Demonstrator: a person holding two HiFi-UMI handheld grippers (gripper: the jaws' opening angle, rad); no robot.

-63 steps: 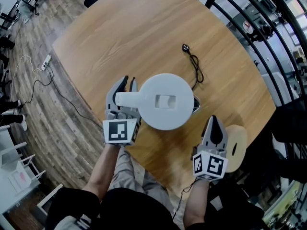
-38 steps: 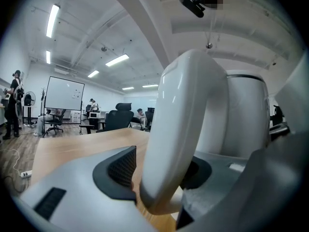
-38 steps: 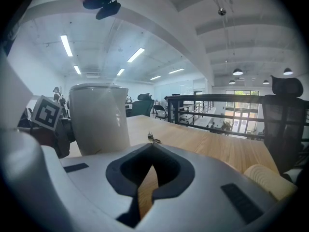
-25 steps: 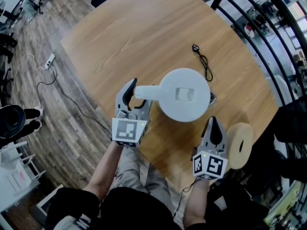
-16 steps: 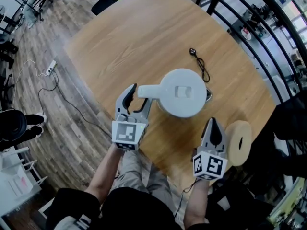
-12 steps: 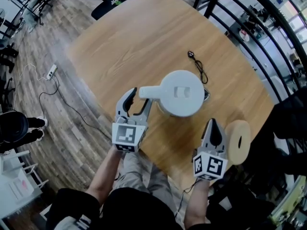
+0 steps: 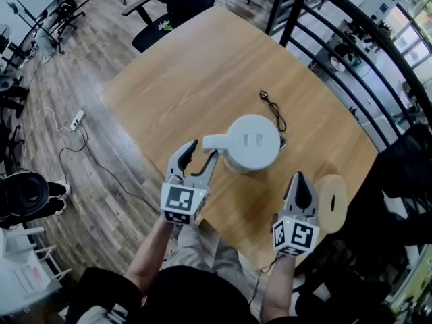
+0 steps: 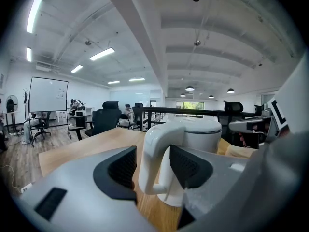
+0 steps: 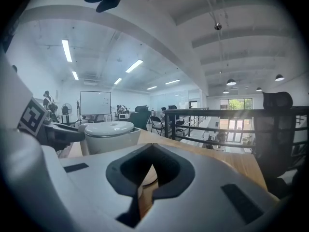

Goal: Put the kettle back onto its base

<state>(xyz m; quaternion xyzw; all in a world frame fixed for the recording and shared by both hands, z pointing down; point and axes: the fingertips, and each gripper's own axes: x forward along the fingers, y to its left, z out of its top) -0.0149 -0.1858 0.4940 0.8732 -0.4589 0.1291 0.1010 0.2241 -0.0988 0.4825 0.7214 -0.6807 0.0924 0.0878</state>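
The white kettle [image 7: 251,142] stands upright on the round wooden table [image 7: 189,66], and a dark bit of its base [image 7: 282,142] shows at its right side. The base's black cord [image 7: 273,117] runs to a plug further back. My left gripper [image 7: 202,151] is open, and the kettle's handle [image 8: 154,149] stands between its jaws with a gap on the left side. My right gripper [image 7: 298,178] is shut on nothing, near the table's front edge to the kettle's right. In the right gripper view the kettle [image 9: 108,134] sits at the left.
A round wooden disc [image 7: 331,203] lies beside the right gripper at the table's edge. A black railing [image 7: 358,52] runs behind and to the right of the table. Office chairs [image 7: 182,5] stand at the far side, and a power strip [image 7: 76,119] lies on the floor at the left.
The kettle, held up by my left gripper at first, has come down onto the table by the cord. The left gripper has opened off the handle. The right gripper stayed shut.
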